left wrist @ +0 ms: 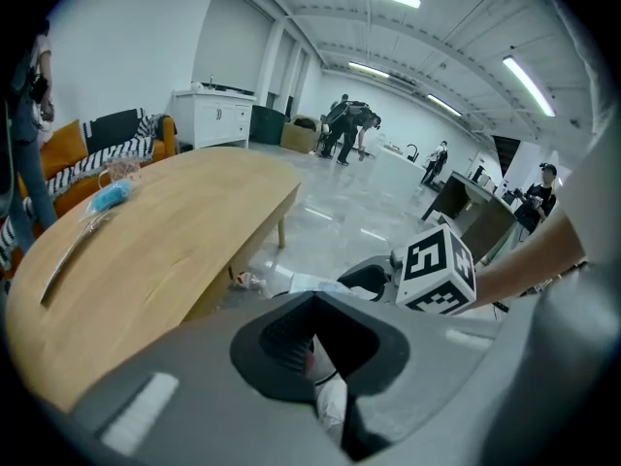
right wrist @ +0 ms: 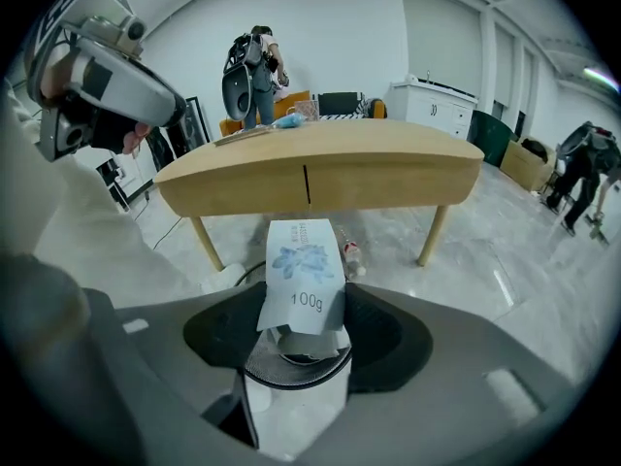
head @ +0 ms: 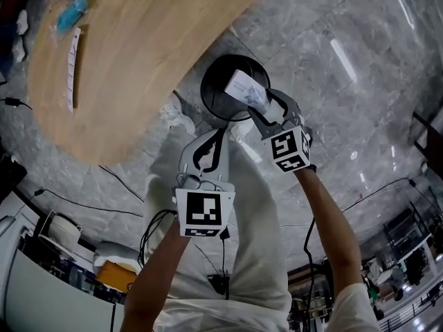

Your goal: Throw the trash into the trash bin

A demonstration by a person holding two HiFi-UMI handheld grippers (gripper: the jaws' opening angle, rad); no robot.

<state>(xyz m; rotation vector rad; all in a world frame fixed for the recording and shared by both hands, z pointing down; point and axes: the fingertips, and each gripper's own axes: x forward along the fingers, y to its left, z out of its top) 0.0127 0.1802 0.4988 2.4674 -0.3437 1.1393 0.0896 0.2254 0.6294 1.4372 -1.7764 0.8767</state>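
Observation:
A black round trash bin (head: 220, 95) stands on the grey floor just past the table's edge. My right gripper (head: 259, 107) is shut on a white packet (head: 246, 88) printed with a blue flower and "100g", holding it over the bin's mouth. In the right gripper view the packet (right wrist: 303, 278) sticks up between the jaws, and the bin's rim (right wrist: 291, 365) shows directly below. My left gripper (head: 213, 142) hangs closer to me, left of the right one, shut with nothing in it. Through its jaws (left wrist: 315, 343) only pale cloth shows.
A curved wooden table (head: 131, 54) fills the upper left, with a blue mask (head: 71, 14) and a long strip on it. A small bottle (right wrist: 351, 253) and crumpled white litter (head: 181, 121) lie on the floor by the table legs. Cables run across the floor. People stand far off.

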